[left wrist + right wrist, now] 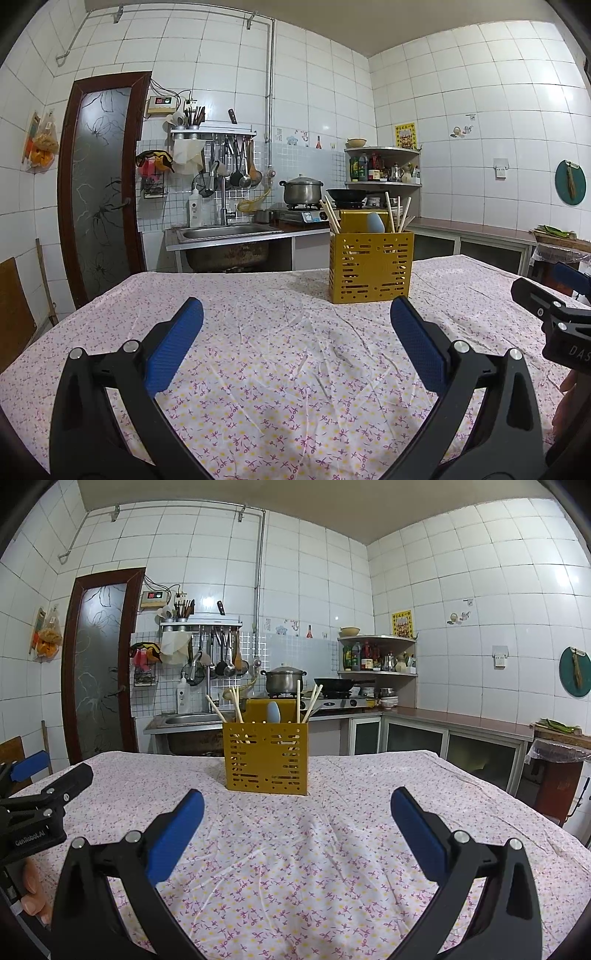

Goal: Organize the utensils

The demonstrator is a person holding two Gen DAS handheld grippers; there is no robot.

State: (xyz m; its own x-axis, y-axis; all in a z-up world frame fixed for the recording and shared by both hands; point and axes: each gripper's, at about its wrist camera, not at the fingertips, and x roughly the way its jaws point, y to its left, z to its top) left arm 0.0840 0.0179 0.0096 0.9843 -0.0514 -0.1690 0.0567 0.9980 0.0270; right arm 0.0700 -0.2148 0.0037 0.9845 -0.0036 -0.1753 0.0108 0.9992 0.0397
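A yellow perforated utensil holder (370, 267) stands upright on the floral tablecloth (280, 332). It holds several wooden chopsticks (331, 218) and a pale blue spoon (376, 222). It also shows in the right wrist view (266, 757), with chopsticks (298, 700) and the spoon (273, 712). My left gripper (295, 314) is open and empty, hovering over the cloth short of the holder. My right gripper (297, 805) is open and empty, also in front of the holder. Each gripper shows at the edge of the other's view.
The table (406, 775) is covered by the pink floral cloth. Behind it are a sink (225, 232), a pot on a stove (301, 190), a wok (345, 194), a corner shelf with bottles (382, 168), and a door (99, 192) on the left.
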